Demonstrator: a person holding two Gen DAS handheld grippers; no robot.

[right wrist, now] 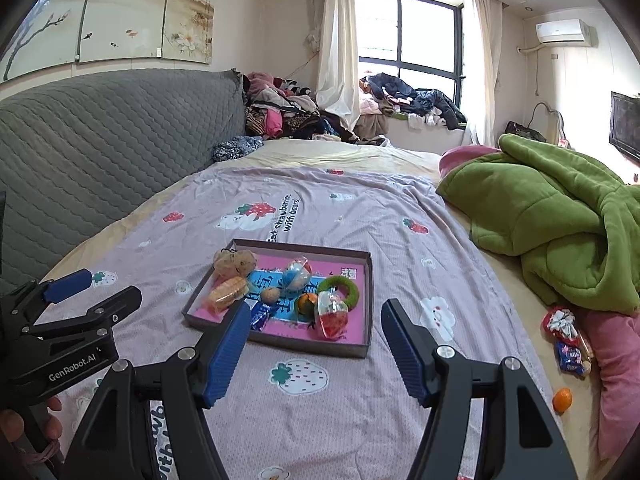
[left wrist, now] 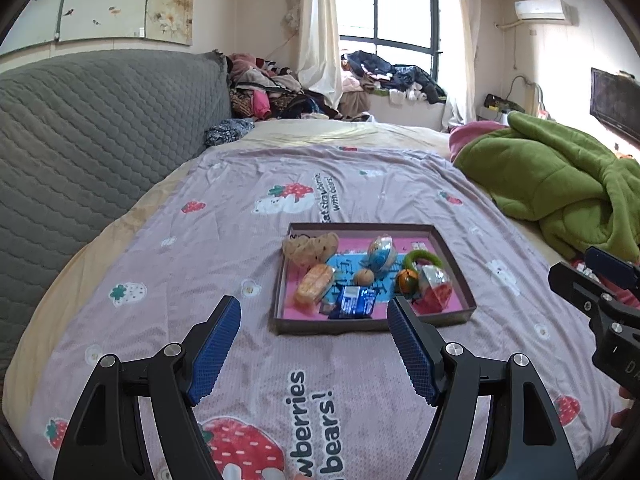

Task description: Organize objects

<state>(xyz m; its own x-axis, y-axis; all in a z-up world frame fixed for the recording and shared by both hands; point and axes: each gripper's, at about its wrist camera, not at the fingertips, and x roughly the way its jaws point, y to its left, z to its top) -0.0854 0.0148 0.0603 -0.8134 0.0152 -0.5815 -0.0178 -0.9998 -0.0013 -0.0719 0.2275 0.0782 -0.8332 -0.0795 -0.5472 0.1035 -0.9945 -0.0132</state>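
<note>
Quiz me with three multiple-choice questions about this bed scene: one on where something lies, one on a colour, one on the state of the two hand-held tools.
1. Where does the loose orange fruit lie?
A. In the shallow box
B. On the bed, right of the box, near the pink cushion
C. On the window sill

2. What colour is the ring toy in the shallow box?
A. Green
B. Blue
C. White

3. How do the jaws of the left gripper and right gripper stand?
A. Both shut on snacks
B. Left open, right shut
C. Both open, holding nothing

Answers:
1. B, the right wrist view shows it on the sheet by the pink cushion, outside the box.
2. A, its fuzzy loop is green in both views.
3. C, each wrist view shows a wide empty gap between the blue pads.
</note>
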